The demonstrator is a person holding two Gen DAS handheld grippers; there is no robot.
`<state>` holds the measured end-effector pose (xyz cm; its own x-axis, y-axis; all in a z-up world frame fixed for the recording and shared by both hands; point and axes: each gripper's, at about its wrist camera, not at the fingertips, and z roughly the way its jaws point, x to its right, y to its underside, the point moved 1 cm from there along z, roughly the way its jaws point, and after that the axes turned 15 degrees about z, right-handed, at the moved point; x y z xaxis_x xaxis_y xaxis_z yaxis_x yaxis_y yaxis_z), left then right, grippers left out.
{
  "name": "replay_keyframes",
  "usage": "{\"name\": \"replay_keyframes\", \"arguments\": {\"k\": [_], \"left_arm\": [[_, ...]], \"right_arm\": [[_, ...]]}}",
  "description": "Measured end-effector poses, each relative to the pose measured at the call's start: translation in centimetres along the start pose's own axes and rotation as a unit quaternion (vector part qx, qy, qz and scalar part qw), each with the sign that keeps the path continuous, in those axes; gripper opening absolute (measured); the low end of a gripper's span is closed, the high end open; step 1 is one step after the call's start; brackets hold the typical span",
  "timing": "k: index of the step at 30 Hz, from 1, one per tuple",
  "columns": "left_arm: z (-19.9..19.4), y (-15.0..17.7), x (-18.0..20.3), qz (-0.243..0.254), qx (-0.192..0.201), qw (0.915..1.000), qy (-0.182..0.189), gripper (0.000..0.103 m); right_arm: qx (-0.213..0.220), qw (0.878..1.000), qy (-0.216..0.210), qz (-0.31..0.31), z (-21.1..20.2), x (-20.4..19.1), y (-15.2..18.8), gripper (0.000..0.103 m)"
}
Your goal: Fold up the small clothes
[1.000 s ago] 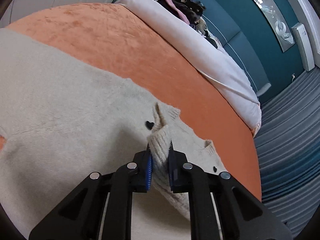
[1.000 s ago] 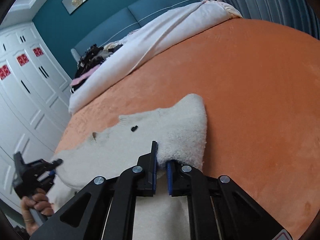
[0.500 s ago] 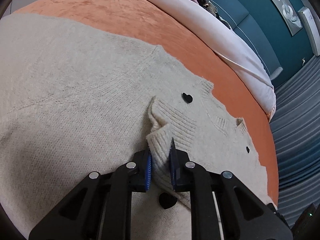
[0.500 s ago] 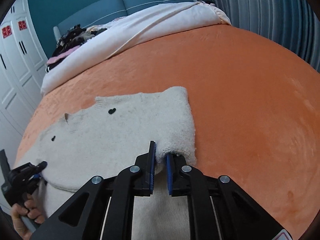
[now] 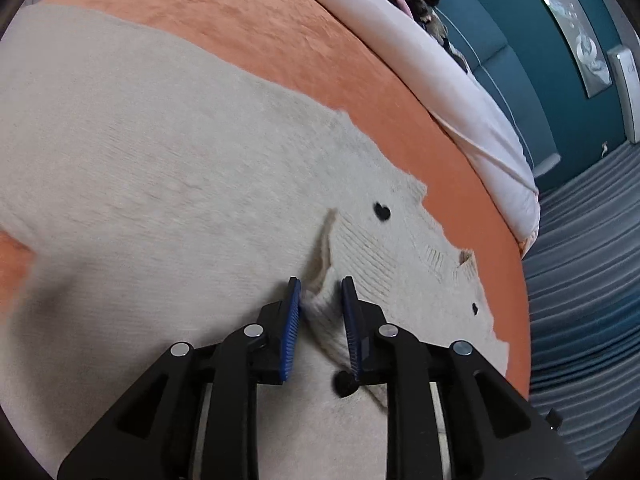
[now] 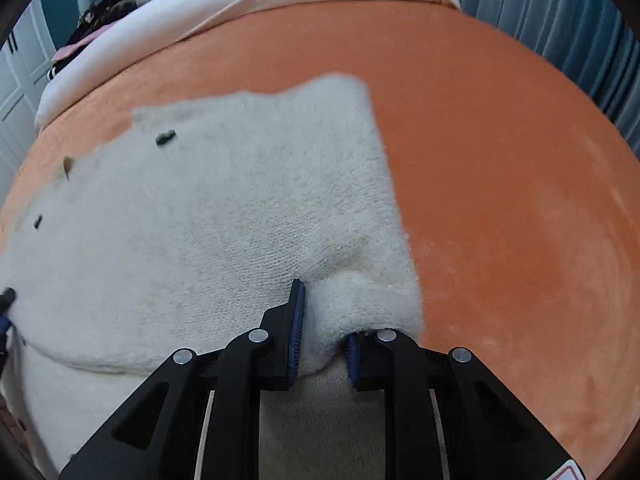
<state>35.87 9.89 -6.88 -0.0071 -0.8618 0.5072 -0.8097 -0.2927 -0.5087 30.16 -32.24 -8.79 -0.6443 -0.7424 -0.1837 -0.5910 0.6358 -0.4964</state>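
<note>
The cream sweater (image 6: 224, 216) lies folded on the orange blanket (image 6: 500, 160); the left gripper (image 5: 320, 304) and the right gripper (image 6: 322, 316) stand half apart, knit loose between them; best lift both straight away, without dragging the fold.

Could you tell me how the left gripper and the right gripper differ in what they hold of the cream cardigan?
The left gripper straddles a ribbed edge near a black heart button; the right gripper straddles a fuzzy, plain corner beside the orange blanket. Both sit parted, with the cream cardigan bunched between them.
</note>
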Motion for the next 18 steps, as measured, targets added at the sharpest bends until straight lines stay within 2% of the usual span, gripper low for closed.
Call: {"name": "replay_keyframes", "arguments": {"k": [1,2,4,6,8,9,10,11,12,13,14,16,18], "left_arm": [[-1.8,-0.6,-1.6,-0.009,0.016,0.9998,-0.007,0.029],[-3.8,-1.3,-3.7,-0.021,0.034,0.9991,-0.016,0.046],[-8.4,-2.7,-10.0,-0.063,0.076,0.9926,-0.072,0.065],[-12.5,-3.8,-16.7,-0.115,0.106,0.9777,-0.14,0.073],[-16.0,-4.4,-24.5,-0.189,0.123,0.9513,-0.21,0.076],[-16.8,-4.4,-27.4,-0.216,0.127,0.9439,-0.215,0.075],[-17.6,-4.6,-30.2,-0.235,0.146,0.9428,-0.186,0.068],[-18.1,-5.0,-31.6,-0.245,0.152,0.9401,-0.182,0.058],[-18.3,-5.6,-32.3,-0.246,0.148,0.9385,-0.191,0.054],[-17.9,-6.3,-32.5,-0.242,0.138,0.9391,-0.201,0.041],[-17.4,-7.1,-32.5,-0.241,0.128,0.9406,-0.203,0.012],[-16.3,-8.7,-30.7,-0.235,0.121,0.9484,-0.176,0.01],[-16.6,-11.1,-25.2,-0.16,0.144,0.963,-0.163,0.01]], "right_arm": [[0.009,1.0,0.002,-0.01,-0.7,-0.2,0.1,0.016],[0.002,1.0,0.013,-0.022,-1.5,-0.5,0.1,0.017],[0.019,0.999,0.003,-0.032,-4.3,-0.6,0.8,0.024],[0.033,0.998,-0.011,-0.044,-7.4,0.0,2.3,0.034],[0.032,0.998,-0.027,-0.045,-9.4,1.0,4.2,0.043],[0.023,0.998,-0.035,-0.043,-10.2,1.4,5.3,0.043],[0.014,0.998,-0.039,-0.041,-10.8,1.6,6.6,0.043],[0.002,0.998,-0.041,-0.038,-10.9,1.8,7.5,0.043],[-0.013,0.998,-0.042,-0.034,-11.3,1.9,8.8,0.043],[-0.027,0.998,-0.041,-0.032,-11.3,1.8,9.8,0.043],[-0.034,0.998,-0.042,-0.032,-11.3,1.7,10.3,0.043],[-0.053,0.997,-0.045,-0.028,-11.6,1.6,11.4,0.043],[-0.056,0.997,-0.054,-0.023,-12.6,1.7,12.5,0.043]]}}
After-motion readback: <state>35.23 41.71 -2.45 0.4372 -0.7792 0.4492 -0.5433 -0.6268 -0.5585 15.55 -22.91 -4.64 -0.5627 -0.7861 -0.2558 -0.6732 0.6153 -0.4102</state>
